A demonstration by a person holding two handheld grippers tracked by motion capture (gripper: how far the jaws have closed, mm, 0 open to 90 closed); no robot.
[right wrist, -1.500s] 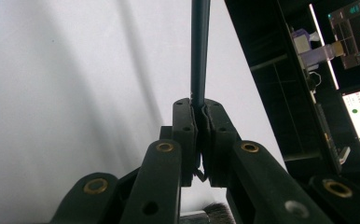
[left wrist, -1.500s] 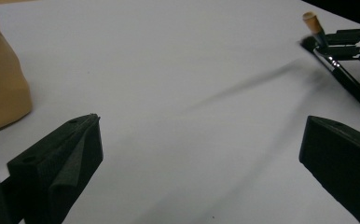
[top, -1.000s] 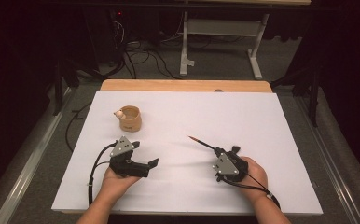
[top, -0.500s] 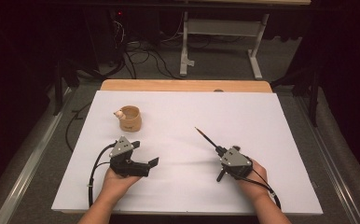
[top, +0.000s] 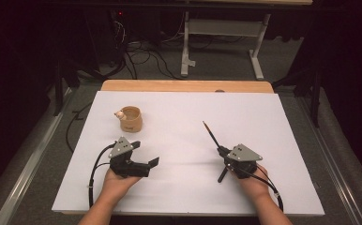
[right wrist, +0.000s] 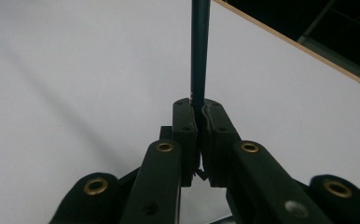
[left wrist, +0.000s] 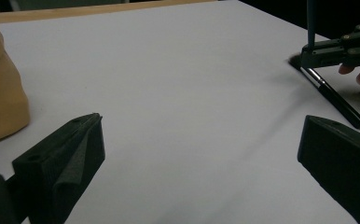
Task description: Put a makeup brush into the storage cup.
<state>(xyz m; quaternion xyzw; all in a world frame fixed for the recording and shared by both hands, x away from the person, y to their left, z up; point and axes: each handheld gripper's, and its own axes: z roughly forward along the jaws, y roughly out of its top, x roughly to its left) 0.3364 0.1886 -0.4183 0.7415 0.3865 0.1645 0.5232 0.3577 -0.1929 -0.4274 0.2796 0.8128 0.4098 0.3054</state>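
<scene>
Gripping brush [right wrist: 199, 51] | right tool [right wrist: 199, 108] | cup [top: 131, 118] high view

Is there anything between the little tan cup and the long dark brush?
No. In the high view, only bare white tabletop lies between the small tan cup and the thin dark brush clamped in the right gripper.
</scene>
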